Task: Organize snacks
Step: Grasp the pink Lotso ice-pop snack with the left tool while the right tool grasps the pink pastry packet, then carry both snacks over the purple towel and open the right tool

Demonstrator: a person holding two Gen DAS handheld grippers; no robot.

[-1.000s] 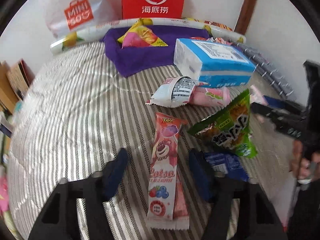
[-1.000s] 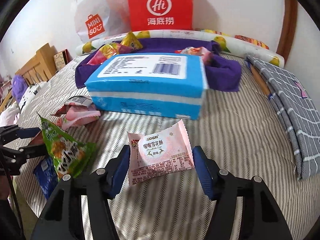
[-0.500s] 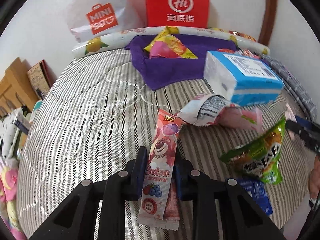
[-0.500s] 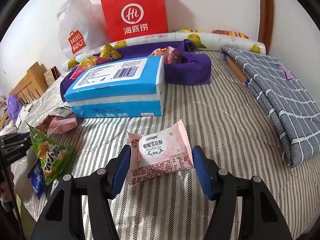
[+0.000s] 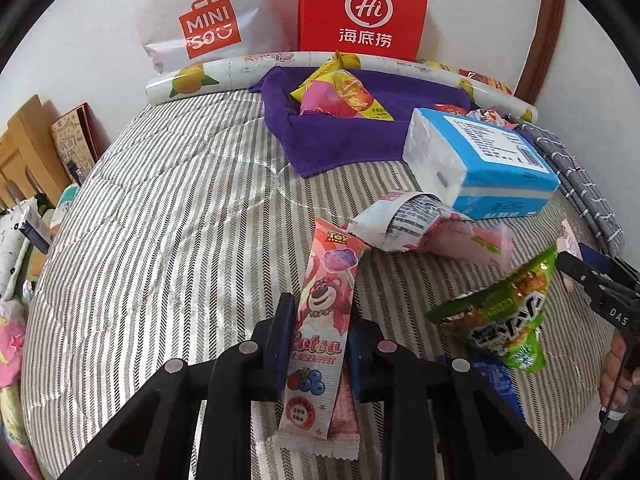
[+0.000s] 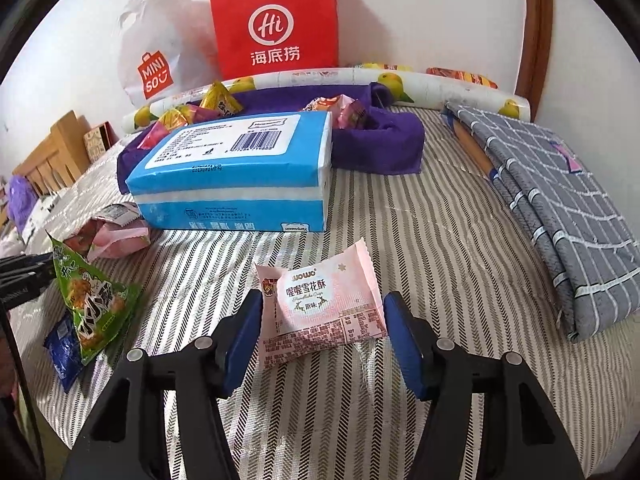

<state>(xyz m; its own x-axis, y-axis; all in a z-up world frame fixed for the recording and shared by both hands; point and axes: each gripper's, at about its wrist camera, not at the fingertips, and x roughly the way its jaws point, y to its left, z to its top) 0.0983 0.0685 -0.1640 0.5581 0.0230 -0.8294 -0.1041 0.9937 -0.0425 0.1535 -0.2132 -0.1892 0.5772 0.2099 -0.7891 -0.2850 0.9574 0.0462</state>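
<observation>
Blue packet (image 5: 486,372) under green bag (image 5: 506,322)

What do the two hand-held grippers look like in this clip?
Both share one design: the left hand-held gripper and right hand-held gripper have matte black angular frames with triangular cut-outs, round silver screw heads at the joints, and dark blue finger pads. Seen from the left wrist camera, the right one carries white lettering "DAS", with a thin cable beside the person's bare hand.

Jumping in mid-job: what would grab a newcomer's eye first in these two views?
The red Haidilao paper bag against the back wall, beside the white Miniso bag. Next, the blue tissue pack mid-bed, in front of the purple towel holding snacks. Up close, the left gripper clamps a pink Lotso snack stick; the right gripper straddles a pink Wowo pastry packet.
</observation>
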